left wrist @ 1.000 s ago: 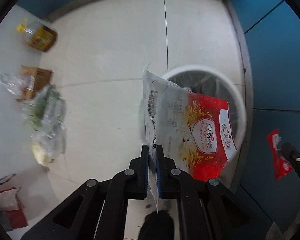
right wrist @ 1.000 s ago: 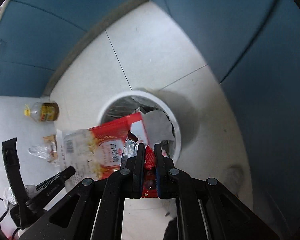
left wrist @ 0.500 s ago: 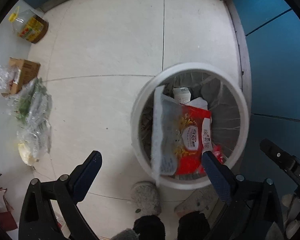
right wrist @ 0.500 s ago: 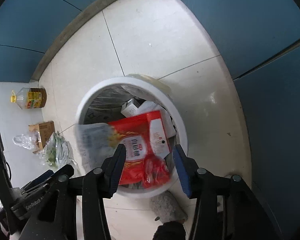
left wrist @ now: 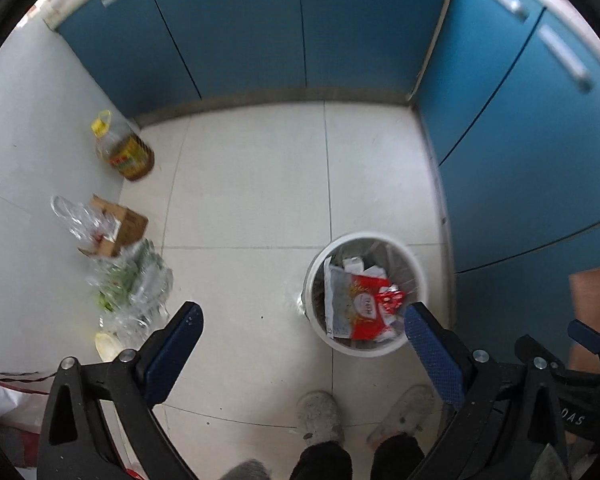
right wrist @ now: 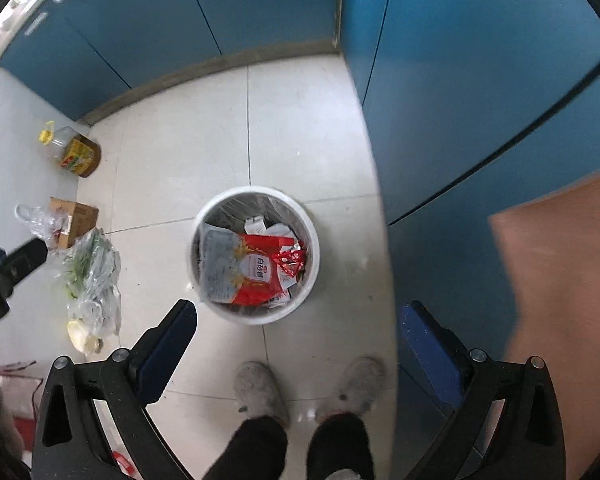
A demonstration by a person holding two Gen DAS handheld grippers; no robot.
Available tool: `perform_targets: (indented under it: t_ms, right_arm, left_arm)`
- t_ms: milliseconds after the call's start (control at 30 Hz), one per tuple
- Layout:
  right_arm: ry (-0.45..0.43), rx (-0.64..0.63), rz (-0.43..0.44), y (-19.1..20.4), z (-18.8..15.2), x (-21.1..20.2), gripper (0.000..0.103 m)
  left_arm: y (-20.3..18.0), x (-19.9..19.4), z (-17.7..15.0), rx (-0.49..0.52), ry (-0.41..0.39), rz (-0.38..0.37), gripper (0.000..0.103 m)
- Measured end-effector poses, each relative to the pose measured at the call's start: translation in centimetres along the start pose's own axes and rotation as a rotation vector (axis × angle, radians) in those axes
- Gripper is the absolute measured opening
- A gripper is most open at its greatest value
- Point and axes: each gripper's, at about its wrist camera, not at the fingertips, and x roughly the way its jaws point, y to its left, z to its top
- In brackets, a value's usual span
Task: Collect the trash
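Glossy pale floor tiles (right wrist: 300,128); smooth white plastic bin (right wrist: 314,256) holding a shiny printed plastic pouch (right wrist: 252,276); crinkled clear plastic bags (right wrist: 96,276); matt brown cardboard box (right wrist: 80,216).

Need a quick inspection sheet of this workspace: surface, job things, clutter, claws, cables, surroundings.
Surface: pale tiled floor, bare around the bin.
Job's things: round white trash bin holds a red-and-clear printed food bag with a crumpled red foil wrapper on it.
Clutter: yellow-capped oil bottle, brown cardboard box, clear plastic bags with greens along the left wall.
Claws: left claw open, empty; right claw jaws opening, nothing between them.
Cables: nothing seen.
Surroundings: blue cabinet doors; person's grey slippers just short of the bin.
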Motion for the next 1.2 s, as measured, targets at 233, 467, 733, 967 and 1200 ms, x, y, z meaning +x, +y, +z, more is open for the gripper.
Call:
perform_targets:
  t_ms: [233, 467, 733, 967, 1200]
  right_arm:
    - [-0.151, -0.019, -0.033, 0.7, -2.2, -16.1, 0.103]
    - [-0.261, 0.01, -0.022, 0.1, -5.4, -29.9, 0.103]
    - [-0.372, -0.016, 0.006, -0.9, -10.5, -41.9, 0.103]
    - [-0.449, -0.046, 0.063, -2.4, -15.1, -49.4, 0.103]
    - [-0.464, -0.086, 0.129, -3.2, -18.5, -53.5, 0.103]
  left_arm:
    - [0.4, -12.9, -0.4, 0.023, -0.102, -0.058, 0.103]
    - [0.5, -23.8, -1.9, 0.048, -0.182, -0.096, 0.103]
    - [-0.6, -34.2, -5.9, 0.032, -0.277, -0.089, 0.103]
    - [-2.1, -40.8, -10.2, 0.0, -0.352, -0.052, 0.103]
    - [-2.9, -44.8, -13.1, -0.043, -0.318, -0.085, 0.103]
